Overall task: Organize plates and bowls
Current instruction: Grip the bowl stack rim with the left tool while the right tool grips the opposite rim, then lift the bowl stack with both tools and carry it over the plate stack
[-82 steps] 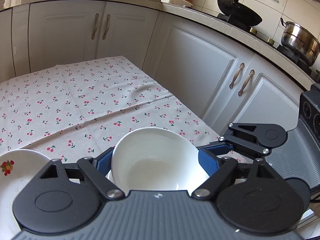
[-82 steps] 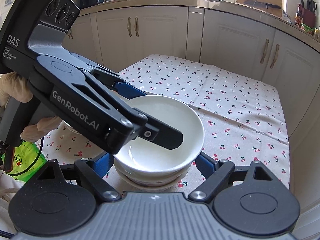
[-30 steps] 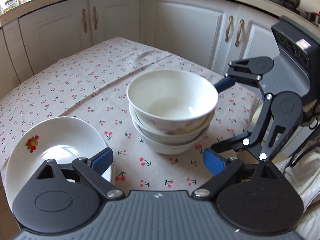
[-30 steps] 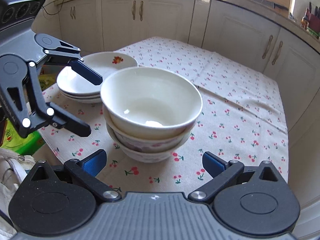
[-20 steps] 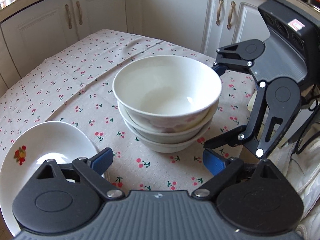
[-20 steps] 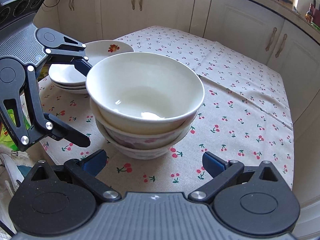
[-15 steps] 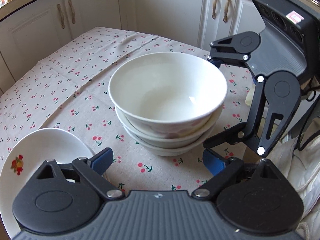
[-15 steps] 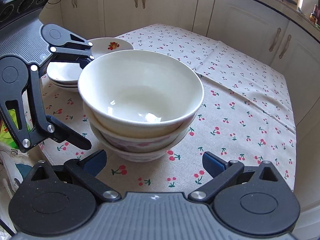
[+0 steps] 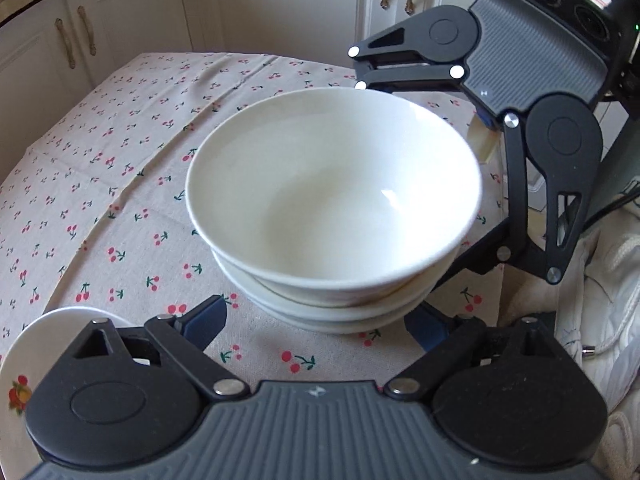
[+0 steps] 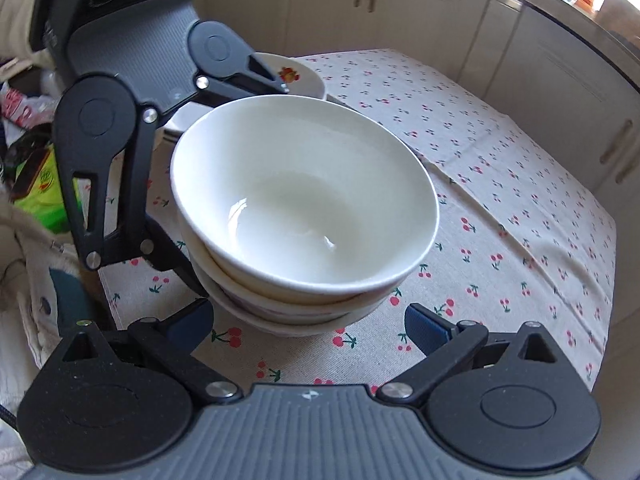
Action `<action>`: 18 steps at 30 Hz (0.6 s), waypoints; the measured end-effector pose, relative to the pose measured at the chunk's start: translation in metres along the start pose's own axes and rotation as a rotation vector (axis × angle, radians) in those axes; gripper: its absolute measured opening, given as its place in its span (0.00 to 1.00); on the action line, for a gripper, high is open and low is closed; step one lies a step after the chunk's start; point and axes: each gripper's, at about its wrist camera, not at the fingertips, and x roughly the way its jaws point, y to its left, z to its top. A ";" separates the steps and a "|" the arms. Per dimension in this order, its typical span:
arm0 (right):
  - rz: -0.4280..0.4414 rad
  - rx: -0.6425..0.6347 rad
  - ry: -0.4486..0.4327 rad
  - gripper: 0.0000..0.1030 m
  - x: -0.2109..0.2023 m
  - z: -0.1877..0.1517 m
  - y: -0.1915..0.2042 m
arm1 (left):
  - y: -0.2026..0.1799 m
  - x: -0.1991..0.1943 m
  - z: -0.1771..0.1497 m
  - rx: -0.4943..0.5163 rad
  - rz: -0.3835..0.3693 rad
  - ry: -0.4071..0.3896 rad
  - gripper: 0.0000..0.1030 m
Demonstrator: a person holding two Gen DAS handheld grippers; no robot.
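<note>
Left wrist view, left to right: stack of white plates with a fruit motif (image 9: 60, 332) at the near-left table edge on the cherry-print tablecloth (image 9: 100, 184); three nested white ceramic bowls (image 9: 334, 196) mid-table. Left gripper (image 9: 316, 326) sits low at the near side of the stack, blue pads spread, jaws just narrowing, nothing clasped. Right gripper (image 10: 308, 324) mirrors it from the other flank, fingers apart, released, its arms bracketing the stack.

Step judged: bowls stacked, both tools squaring up or preparing to shift the pile. Next move calls for even pressure from both sides, low on the bottom bowl; the top bowl sits slightly off-centre and could tip.
</note>
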 end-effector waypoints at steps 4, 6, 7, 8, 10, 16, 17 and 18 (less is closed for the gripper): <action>0.039 -0.031 0.003 0.99 0.000 0.005 -0.005 | 0.005 0.000 0.003 0.025 -0.040 0.003 0.91; 0.055 -0.042 0.005 0.98 0.000 0.007 -0.008 | 0.006 -0.002 0.004 0.040 -0.063 0.000 0.91; 0.060 -0.049 0.007 0.97 0.000 0.008 -0.009 | 0.007 -0.002 0.005 0.045 -0.075 0.001 0.91; 0.065 -0.057 0.009 0.97 0.001 0.009 -0.010 | 0.009 -0.003 0.005 0.049 -0.087 0.000 0.91; 0.074 -0.071 0.014 0.96 0.002 0.011 -0.010 | 0.011 -0.003 0.007 0.050 -0.101 0.000 0.91; 0.097 -0.073 0.022 0.93 0.004 0.013 -0.013 | 0.013 -0.001 0.008 0.061 -0.117 0.006 0.88; 0.099 -0.074 0.019 0.93 0.002 0.013 -0.012 | 0.012 -0.001 0.008 0.063 -0.119 0.007 0.88; 0.101 -0.074 0.016 0.93 0.001 0.014 -0.012 | 0.012 -0.002 0.008 0.064 -0.120 0.008 0.88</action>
